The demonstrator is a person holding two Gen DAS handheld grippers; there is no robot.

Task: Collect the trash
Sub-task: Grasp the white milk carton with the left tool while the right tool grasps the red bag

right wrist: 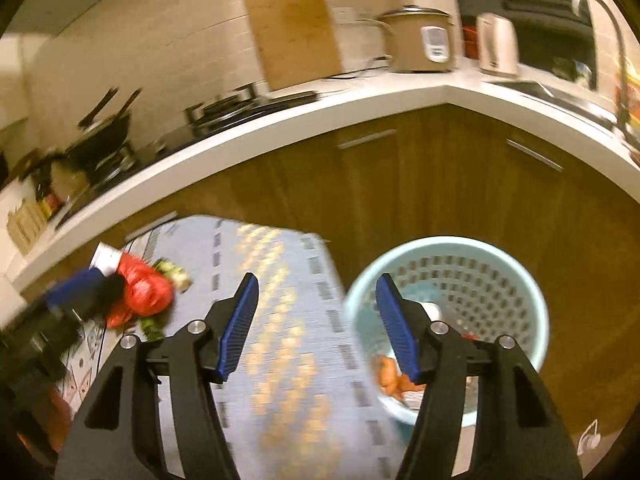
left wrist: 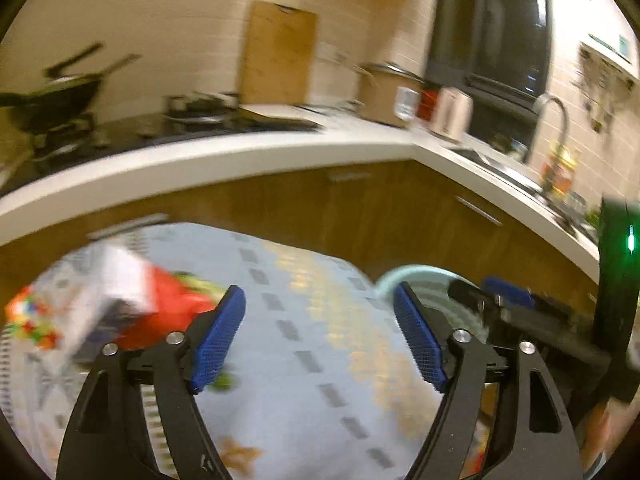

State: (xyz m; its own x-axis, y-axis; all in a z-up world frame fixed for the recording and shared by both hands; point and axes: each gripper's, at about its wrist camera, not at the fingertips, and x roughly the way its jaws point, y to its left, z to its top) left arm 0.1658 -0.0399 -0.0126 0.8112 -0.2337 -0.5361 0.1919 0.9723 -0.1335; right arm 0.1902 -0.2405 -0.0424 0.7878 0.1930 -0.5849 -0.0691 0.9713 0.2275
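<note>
Both the left gripper (left wrist: 319,304) and right gripper (right wrist: 316,294) are hovering with jaws spread and holding nothing, while the red wrapper (right wrist: 140,292) is lying on the patterned table (right wrist: 280,320) beside the blue basket (right wrist: 532,320).

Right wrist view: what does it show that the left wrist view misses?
Only the right wrist view looks into the light blue basket, with orange scraps at its bottom. Only the left wrist view shows the colourful wrapper at the table's left edge. Both share the patterned tablecloth, the red bag and open, empty claws: left claw, right claw.
</note>
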